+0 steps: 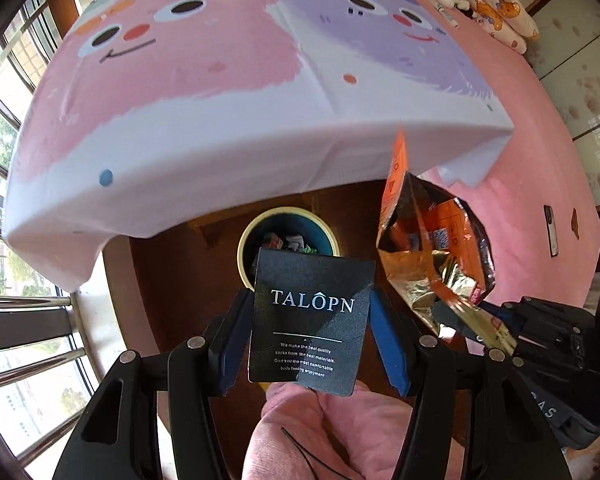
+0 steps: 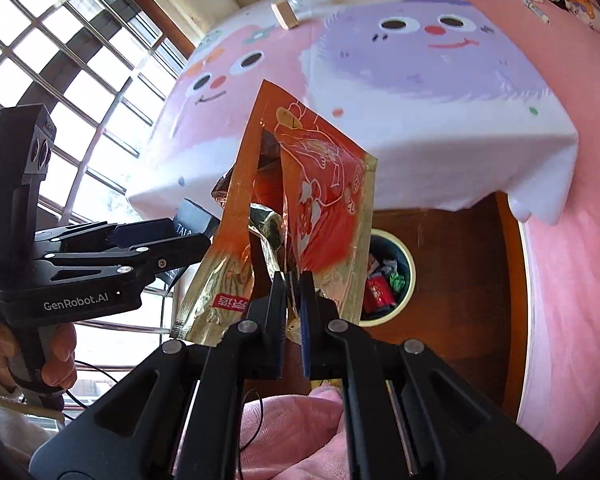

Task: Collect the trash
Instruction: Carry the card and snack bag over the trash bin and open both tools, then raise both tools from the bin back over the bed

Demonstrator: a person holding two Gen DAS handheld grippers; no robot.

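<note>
left gripper (image 1: 312, 320): black card (image 1: 310, 320) is clamped above bin (image 1: 246, 236), for dropping | right gripper (image 2: 290, 280): orange foil bag (image 2: 320, 184) is pinched, carried binward

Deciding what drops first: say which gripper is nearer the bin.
Left, it seems. The left gripper, holding the black card, hangs almost over the bin; the right gripper, with the foil bag, sits off to one side.

- Matt black paper card (image 1: 312, 320) with silvery print
- Crinkled, glossy orange-and-gold foil snack bag (image 2: 320, 200)
- Smooth printed pink-and-lilac cotton cloth (image 1: 220, 92)
- Polished dark wooden floor (image 2: 460, 260)
</note>
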